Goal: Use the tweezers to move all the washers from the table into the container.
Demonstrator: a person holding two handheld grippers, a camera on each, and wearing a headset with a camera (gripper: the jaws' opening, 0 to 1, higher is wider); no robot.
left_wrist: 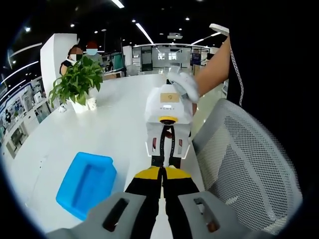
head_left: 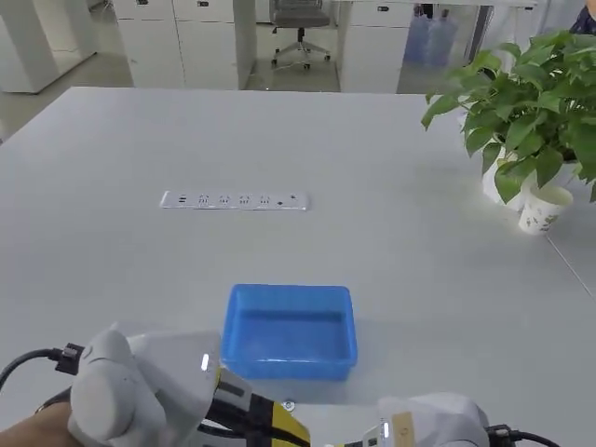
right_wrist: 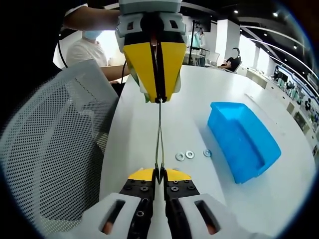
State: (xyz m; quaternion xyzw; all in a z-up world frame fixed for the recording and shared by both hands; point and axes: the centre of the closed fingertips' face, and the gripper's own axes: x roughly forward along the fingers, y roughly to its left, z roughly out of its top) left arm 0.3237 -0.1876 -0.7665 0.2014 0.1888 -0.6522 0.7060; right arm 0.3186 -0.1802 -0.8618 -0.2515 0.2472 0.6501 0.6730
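Note:
The thin metal tweezers [right_wrist: 159,134] span the short gap between my two grippers, which face each other tip to tip. My right gripper [right_wrist: 159,172] is shut on one end and my left gripper [right_wrist: 159,98] is shut on the other. From the left gripper view, my left gripper [left_wrist: 162,170] meets the right gripper [left_wrist: 166,160] head on. Three washers [right_wrist: 190,154] lie on the white table beside the tweezers, between them and the blue container [right_wrist: 243,139]. In the head view one washer [head_left: 289,405] lies just in front of the container [head_left: 291,331], by the left gripper's yellow jaws.
A potted plant [head_left: 531,112] with a small white cup [head_left: 542,209] stands at the table's right side. A power strip [head_left: 233,200] is set in the table beyond the container. A mesh chair [right_wrist: 55,144] is close at the near table edge. People sit in the background.

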